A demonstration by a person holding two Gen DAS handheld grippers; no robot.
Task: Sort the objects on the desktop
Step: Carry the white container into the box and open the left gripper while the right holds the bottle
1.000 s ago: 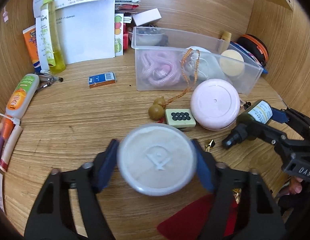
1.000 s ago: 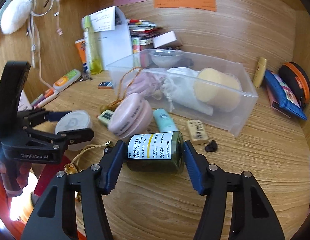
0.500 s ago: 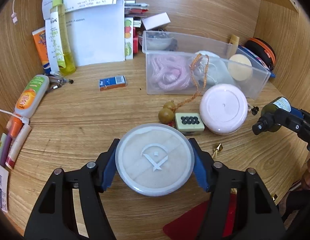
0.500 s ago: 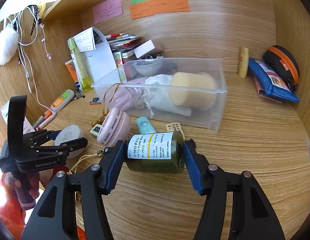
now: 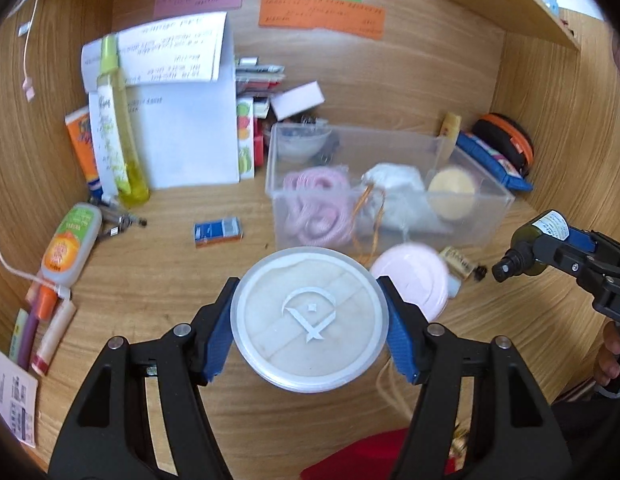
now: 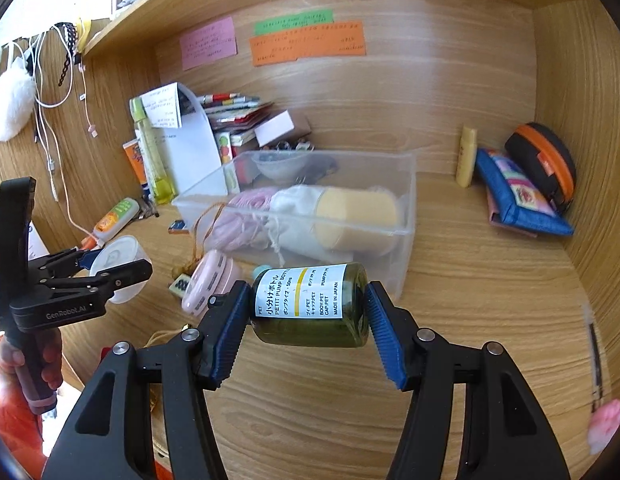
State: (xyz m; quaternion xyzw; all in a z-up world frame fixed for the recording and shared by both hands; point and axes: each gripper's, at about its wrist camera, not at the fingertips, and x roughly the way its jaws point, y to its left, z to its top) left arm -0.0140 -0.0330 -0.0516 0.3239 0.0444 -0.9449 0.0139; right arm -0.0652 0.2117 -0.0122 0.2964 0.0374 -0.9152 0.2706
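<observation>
Your left gripper is clamped on the round white case, held above the desk at the near side of the clear bin. Your right gripper grips the green pump bottle across its body, lying sideways. Both look light and smooth, probably slippery plastic; keep the pads on the widest part.

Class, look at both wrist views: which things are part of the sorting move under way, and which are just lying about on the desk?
In hand:
left hand-held gripper, shut on the round tin
right hand-held gripper, shut on the green bottle
clear bin, the likely target

Lying about:
pink case
blue box
yellow spray bottle
blue pouch
</observation>
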